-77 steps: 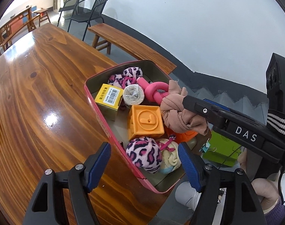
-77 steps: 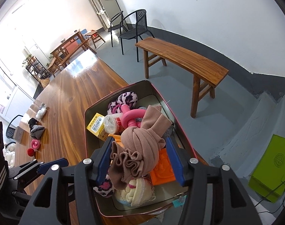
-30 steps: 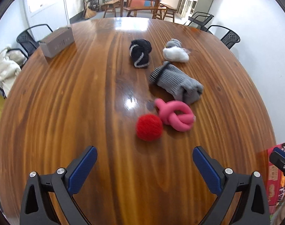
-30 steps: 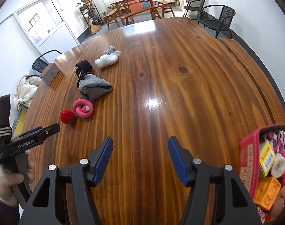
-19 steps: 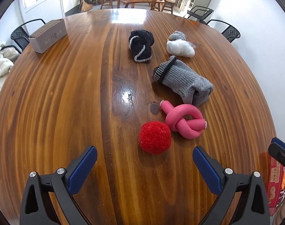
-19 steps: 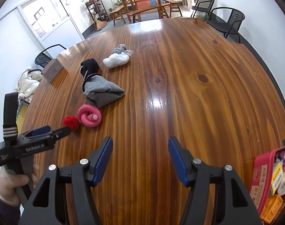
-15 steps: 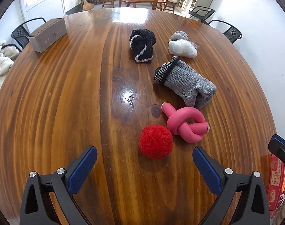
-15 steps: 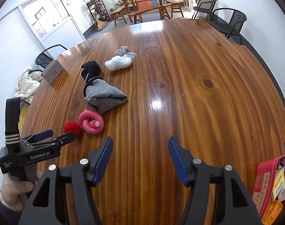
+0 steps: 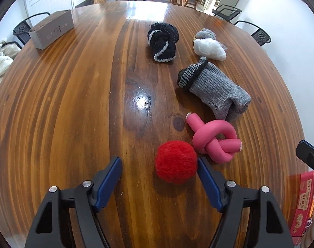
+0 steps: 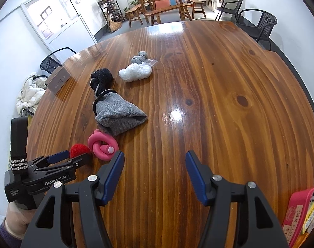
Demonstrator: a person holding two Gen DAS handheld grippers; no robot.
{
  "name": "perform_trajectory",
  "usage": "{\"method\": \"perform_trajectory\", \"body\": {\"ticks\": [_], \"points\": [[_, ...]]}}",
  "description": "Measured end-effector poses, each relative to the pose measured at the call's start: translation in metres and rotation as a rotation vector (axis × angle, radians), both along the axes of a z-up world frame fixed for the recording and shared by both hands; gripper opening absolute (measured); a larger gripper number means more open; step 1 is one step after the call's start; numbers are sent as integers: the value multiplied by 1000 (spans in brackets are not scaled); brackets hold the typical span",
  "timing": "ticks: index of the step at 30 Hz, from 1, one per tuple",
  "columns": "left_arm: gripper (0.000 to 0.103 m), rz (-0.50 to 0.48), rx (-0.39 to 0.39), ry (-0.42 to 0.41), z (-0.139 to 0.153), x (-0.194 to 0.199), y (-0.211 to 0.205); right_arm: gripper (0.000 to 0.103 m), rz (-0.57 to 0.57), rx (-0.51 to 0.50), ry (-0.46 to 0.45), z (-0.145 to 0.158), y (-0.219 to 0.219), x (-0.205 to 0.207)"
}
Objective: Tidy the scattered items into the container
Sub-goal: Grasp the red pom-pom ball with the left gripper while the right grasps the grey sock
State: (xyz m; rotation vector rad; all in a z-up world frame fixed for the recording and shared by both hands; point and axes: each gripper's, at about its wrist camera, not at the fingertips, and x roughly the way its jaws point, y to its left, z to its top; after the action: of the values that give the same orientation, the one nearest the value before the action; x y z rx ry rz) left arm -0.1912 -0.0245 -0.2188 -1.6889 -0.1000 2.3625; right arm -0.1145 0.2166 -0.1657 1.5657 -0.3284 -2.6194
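The left gripper (image 9: 159, 170) is reaching for the red ball (image 9: 176, 162) with its jaws spread wide, the ball sitting between them but hard against the right-side pad while the other pad is standing well off. To grip it well, the person is best sliding the gripper a little toward the ball's side so it sits centred, keeping the pads low to the desk (image 9: 74, 103) and closing gently, since the fuzzy ball probably squashes and may roll. The pink knot (image 9: 216, 139) is lying just beside the ball, possibly touching it, so the right-side pad risks nudging it. The left view is showing that fit closely, plus the grey sock (image 9: 215, 91), black sock (image 9: 163, 41) and white bundle (image 9: 209, 47) farther toward the desk's far edge. The right view is showing what it cannot: the left gripper from outside, and the right gripper (image 10: 155, 167) hanging wide and empty over bare wood. The red container (image 10: 295, 210), already holding items, is sitting at the desk's near right corner.
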Motion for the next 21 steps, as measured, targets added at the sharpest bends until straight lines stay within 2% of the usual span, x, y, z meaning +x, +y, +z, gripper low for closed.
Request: {"method": "perform_trajectory", "body": {"ticks": [2,7,21], "points": [[57,2,5,4,2,0,-1,65,10,2,2,0,-3,-5],[38,-4,34,3,3,0,-5,65,51,7,17,0,-15,-19],[38,17,70,16,13,6,-23,65,179,29,16,-13,-60,-77]]}}
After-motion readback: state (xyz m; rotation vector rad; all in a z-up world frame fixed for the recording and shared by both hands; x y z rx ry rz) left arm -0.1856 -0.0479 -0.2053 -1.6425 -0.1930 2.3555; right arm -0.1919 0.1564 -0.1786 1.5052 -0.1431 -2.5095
